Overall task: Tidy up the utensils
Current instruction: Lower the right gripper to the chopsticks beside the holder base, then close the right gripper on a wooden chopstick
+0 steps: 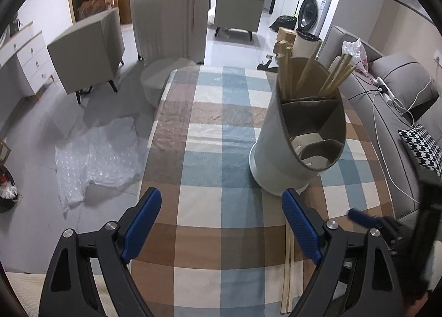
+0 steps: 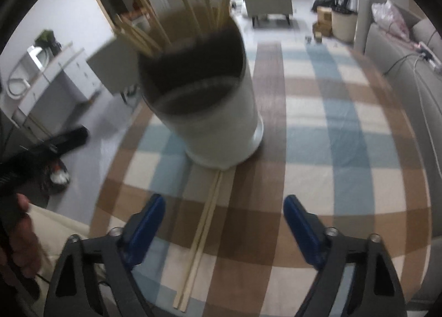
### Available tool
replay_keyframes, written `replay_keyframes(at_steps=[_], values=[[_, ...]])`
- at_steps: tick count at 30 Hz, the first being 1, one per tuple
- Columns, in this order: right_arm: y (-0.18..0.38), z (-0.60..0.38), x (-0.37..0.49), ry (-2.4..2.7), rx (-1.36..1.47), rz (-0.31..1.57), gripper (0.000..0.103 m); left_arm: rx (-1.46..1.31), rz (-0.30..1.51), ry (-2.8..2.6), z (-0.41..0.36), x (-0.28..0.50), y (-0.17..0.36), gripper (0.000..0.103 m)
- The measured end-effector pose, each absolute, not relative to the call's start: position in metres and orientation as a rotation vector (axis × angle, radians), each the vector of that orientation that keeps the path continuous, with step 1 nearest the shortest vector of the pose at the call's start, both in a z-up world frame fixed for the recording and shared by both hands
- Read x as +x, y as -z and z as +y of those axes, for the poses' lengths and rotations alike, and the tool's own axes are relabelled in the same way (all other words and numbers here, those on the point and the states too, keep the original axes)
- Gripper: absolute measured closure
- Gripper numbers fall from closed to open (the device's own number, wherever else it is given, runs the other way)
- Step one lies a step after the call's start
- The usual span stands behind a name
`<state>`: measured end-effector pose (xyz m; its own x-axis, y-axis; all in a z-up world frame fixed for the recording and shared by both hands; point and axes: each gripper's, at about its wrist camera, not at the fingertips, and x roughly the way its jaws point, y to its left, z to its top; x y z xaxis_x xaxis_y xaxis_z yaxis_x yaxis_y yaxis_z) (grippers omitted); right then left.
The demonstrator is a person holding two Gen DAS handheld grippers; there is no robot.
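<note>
1. Holding both tools open and empty, we keep the left tool (image 1: 221, 219) and right tool (image 2: 223, 221) over the checked table (image 1: 221, 129).
2. Loose chopsticks (image 2: 199, 237) lie flat, touching the holder (image 2: 215, 107), which holds more chopsticks.

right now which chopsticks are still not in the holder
The pair of chopsticks lying flat on the checked cloth, in front of the holder. The other chopsticks stand upright inside it.

obstacle: utensil holder (image 1: 298, 134) mid-cloth | chopsticks (image 2: 199, 237) flat before it | left cloth (image 1: 210, 129) bare
</note>
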<state>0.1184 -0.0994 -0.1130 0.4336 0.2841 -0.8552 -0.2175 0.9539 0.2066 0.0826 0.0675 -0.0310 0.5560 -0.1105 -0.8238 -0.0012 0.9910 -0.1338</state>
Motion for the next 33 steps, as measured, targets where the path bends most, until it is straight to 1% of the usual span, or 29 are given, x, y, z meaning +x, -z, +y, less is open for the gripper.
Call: replay_keyframes(at_steps=[2,3,5,11,13,23,28,32,33], values=[[0.126,-0.094,0.123,-0.302,0.036,1.129,0.034,-0.132,0.986,0.058,0.070,0.084,0.032,0.017],[0.130,-0.092,0.123,-0.299,0.025,1.145,0.036,-0.133,0.988,0.057,0.071,0.086,0.034,0.017],[0.142,-0.087,0.125,-0.302,0.004,1.186,0.050,-0.138,0.992,0.054,0.073,0.086,0.035,0.017],[0.161,-0.081,0.127,-0.285,-0.056,1.256,0.066,-0.182,1.015,0.047,0.085,0.090,0.039,0.017],[0.160,-0.079,0.126,-0.294,-0.065,1.246,0.068,-0.198,1.024,0.049,0.088,0.090,0.041,0.017],[0.159,-0.068,0.117,-0.289,-0.152,1.248,0.068,-0.244,1.049,0.061,0.096,0.091,0.044,0.017],[0.159,-0.056,0.106,-0.282,-0.255,1.249,0.070,-0.259,1.065,0.063,0.101,0.093,0.046,0.017],[0.158,-0.058,0.110,-0.262,-0.233,1.253,0.072,-0.274,1.063,0.066,0.104,0.093,0.045,0.017],[0.158,-0.059,0.113,-0.260,-0.228,1.246,0.071,-0.274,1.061,0.067,0.104,0.092,0.044,0.017]])
